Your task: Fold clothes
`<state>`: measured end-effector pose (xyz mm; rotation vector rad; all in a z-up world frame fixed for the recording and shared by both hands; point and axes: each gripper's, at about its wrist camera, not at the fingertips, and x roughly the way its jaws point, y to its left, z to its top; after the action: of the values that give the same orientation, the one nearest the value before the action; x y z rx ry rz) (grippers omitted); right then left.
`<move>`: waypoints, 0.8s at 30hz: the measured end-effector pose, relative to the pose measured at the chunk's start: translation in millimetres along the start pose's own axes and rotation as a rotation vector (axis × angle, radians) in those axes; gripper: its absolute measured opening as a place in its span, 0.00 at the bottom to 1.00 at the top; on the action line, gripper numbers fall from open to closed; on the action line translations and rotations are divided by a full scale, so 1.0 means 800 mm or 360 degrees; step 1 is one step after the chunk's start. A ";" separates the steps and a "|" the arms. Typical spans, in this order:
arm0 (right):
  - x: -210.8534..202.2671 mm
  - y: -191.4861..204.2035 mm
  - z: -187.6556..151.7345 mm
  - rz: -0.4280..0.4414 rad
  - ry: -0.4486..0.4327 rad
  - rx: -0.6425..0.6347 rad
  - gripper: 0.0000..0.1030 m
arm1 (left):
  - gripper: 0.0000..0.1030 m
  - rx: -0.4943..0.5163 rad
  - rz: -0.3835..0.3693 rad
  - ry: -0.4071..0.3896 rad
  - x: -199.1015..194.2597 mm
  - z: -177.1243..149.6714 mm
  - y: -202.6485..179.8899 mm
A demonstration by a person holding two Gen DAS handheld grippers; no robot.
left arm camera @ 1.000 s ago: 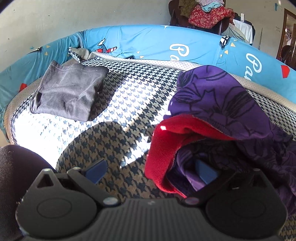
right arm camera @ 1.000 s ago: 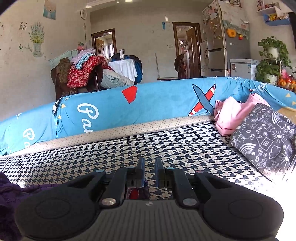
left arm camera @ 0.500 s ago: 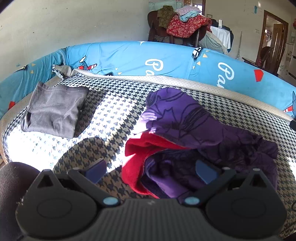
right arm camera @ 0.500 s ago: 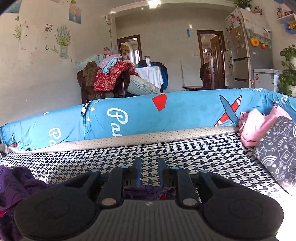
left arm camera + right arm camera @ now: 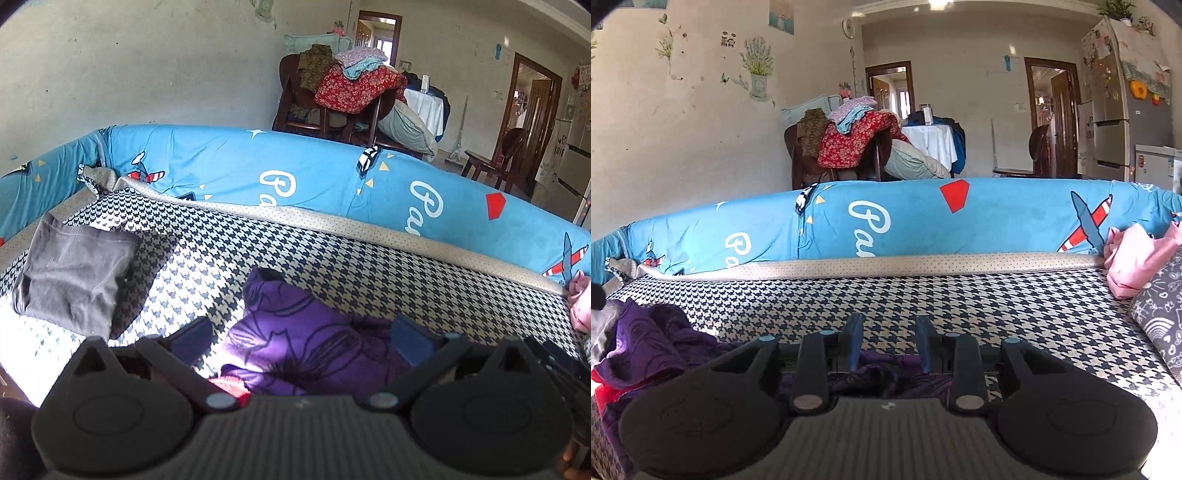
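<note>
1. Purple patterned garment (image 5: 303, 347) with red lining (image 5: 231, 386): bunched in a heap on the houndstooth sofa seat (image 5: 258, 258), near the front edge, not yet spread flat or folded.
2. Left gripper (image 5: 295, 338): fingers wide apart, blue pads (image 5: 192, 338) on either side of the purple heap with daylight around them; nothing clamped. Likely poised above the cloth to pick a fresh edge.
3. Right gripper (image 5: 888, 341): jaws opening, a clear gap between the blue pads (image 5: 855, 339). Purple cloth (image 5: 882, 373) low between the fingers, apparently slack and no longer pinched, though the gripper body hides the contact.
4. Same garment in the right wrist view (image 5: 646, 339): piled to the left of the right gripper, red lining at the lower left.
5. Folded grey garment (image 5: 74, 273): flat on the seat at the far left, well apart from the purple heap; probably a finished piece set aside to leave working room in the middle.
6. Pink garment (image 5: 1134, 258) and grey doodle-print cushion (image 5: 1160, 325): at the right end of the seat, against the blue printed backrest (image 5: 923, 221).
7. Chair stacked with clothes (image 5: 849, 144): behind the sofa, by the wall.
8. Judged stage: early in the fold of the purple piece; both grippers free, cloth still to be laid out.
</note>
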<state>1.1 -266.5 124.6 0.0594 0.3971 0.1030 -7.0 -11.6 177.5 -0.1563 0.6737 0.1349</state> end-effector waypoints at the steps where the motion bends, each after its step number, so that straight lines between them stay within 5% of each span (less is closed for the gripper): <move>1: 0.000 0.002 -0.001 0.0043 0.0013 0.0001 0.32 | 1.00 0.0001 0.0001 0.0021 0.009 0.001 -0.003; 13: 0.014 0.044 -0.028 0.0532 0.0293 -0.0142 0.53 | 1.00 0.0041 0.0218 0.0181 0.087 -0.030 0.012; 20: 0.023 0.080 -0.049 0.0659 0.0426 -0.0326 0.67 | 1.00 -0.0009 0.0320 0.0273 0.099 -0.066 0.059; 24: 0.030 0.098 -0.065 0.0597 0.0491 -0.0475 0.69 | 1.00 -0.0092 0.0361 0.0325 0.103 -0.082 0.087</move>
<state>-4.1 -184.3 73.2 -0.1799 0.6717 0.5446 5.0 50.3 68.0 -0.1499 0.8913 0.3598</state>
